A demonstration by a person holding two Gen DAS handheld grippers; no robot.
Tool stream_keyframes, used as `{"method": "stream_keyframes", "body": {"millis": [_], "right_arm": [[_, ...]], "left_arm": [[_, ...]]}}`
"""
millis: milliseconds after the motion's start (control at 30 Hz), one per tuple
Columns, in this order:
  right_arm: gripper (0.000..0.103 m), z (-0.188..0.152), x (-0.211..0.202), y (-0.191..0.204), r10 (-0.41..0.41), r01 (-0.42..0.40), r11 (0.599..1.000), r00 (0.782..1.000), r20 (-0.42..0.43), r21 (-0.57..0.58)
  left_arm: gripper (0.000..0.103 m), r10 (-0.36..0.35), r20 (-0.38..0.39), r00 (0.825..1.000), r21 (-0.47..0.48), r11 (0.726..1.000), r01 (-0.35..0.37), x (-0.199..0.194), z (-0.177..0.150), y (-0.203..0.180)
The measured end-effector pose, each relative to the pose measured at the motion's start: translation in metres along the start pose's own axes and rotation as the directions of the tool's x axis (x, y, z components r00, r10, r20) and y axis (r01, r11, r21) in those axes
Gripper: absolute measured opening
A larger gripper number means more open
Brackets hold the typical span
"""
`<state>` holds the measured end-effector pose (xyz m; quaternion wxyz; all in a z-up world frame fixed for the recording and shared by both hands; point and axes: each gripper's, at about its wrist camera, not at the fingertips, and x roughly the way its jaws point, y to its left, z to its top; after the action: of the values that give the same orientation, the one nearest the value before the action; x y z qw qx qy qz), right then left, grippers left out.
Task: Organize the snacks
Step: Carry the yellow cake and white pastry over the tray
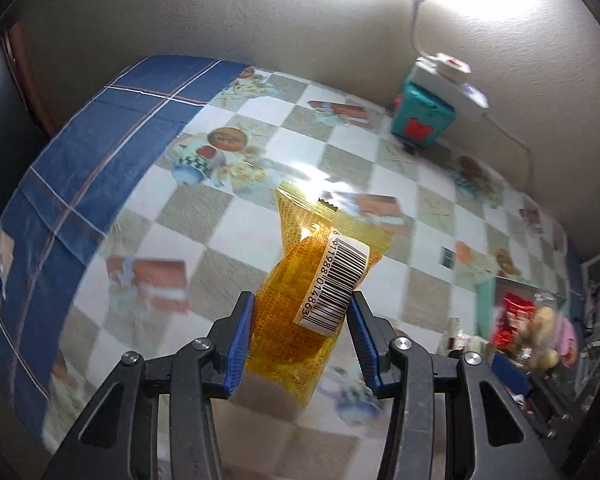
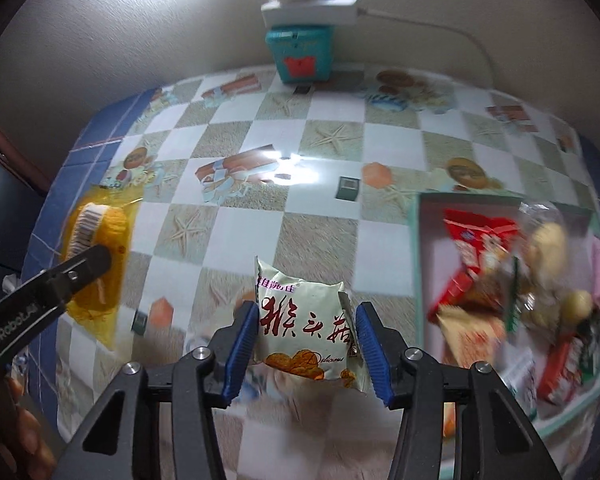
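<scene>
While both tongs pinch a snack, each packet hangs above the chequered tablecloth (image 2: 300,208).
Centre frame, the left gripper (image 1: 300,334) clamps a translucent yellow barcoded packet (image 1: 300,304); the right gripper (image 2: 306,336) clamps a cream biscuit packet with red lettering (image 2: 304,320), probably bound for the teal-rimmed tray of snacks (image 2: 416,264) at right.

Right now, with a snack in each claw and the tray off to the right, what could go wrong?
1. The left claw pinches the yellow packet only near its lower end, so it could swing or slip.
2. The tray is already heaped with snacks, so a dropped packet may slide off.
3. The right claw squeezes the white packet, which might crush the biscuits.
</scene>
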<state>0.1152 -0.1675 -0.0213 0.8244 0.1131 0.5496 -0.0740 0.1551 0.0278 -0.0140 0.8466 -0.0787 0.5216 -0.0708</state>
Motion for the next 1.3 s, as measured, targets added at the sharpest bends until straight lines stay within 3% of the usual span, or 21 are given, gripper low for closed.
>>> {"method": "stream_keyframes", "body": {"millis": [367,533,733,1000,1200,1300], "right_arm": [[0.054,-0.037,-0.049,-0.036,0.024,-0.033,0.996,0.995,0.098,0.088],[0.054,-0.035,-0.068,-0.064,0.017,-0.039,0.989,0.988,0.154,0.142],[0.054,-0.037,-0.082,-0.12,-0.045,-0.005,0.964,0.982,0.181,0.266],[0.054,-0.054,-0.075,-0.201,-0.102,0.033,0.892,0.987,0.128,0.452],[0.054,-0.068,-0.057,-0.236,-0.095,0.044,0.844,0.993,0.067,0.535],[0.056,-0.071,-0.048,-0.247,-0.085,0.044,0.823,0.995,0.045,0.566]], "left_arm": [[0.048,-0.038,0.035,0.999,0.027,0.999,0.037,-0.029,-0.033,-0.054],[0.048,-0.132,0.057,0.99,0.037,0.991,0.13,-0.043,-0.036,-0.082],[0.048,-0.196,0.074,0.978,0.117,0.975,0.187,-0.051,-0.046,-0.129],[0.049,-0.268,0.023,0.963,0.257,0.932,0.254,-0.033,-0.068,-0.201],[0.049,-0.351,-0.071,0.934,0.279,0.891,0.357,-0.009,-0.084,-0.235],[0.049,-0.36,-0.077,0.93,0.303,0.88,0.366,-0.002,-0.091,-0.247]]}}
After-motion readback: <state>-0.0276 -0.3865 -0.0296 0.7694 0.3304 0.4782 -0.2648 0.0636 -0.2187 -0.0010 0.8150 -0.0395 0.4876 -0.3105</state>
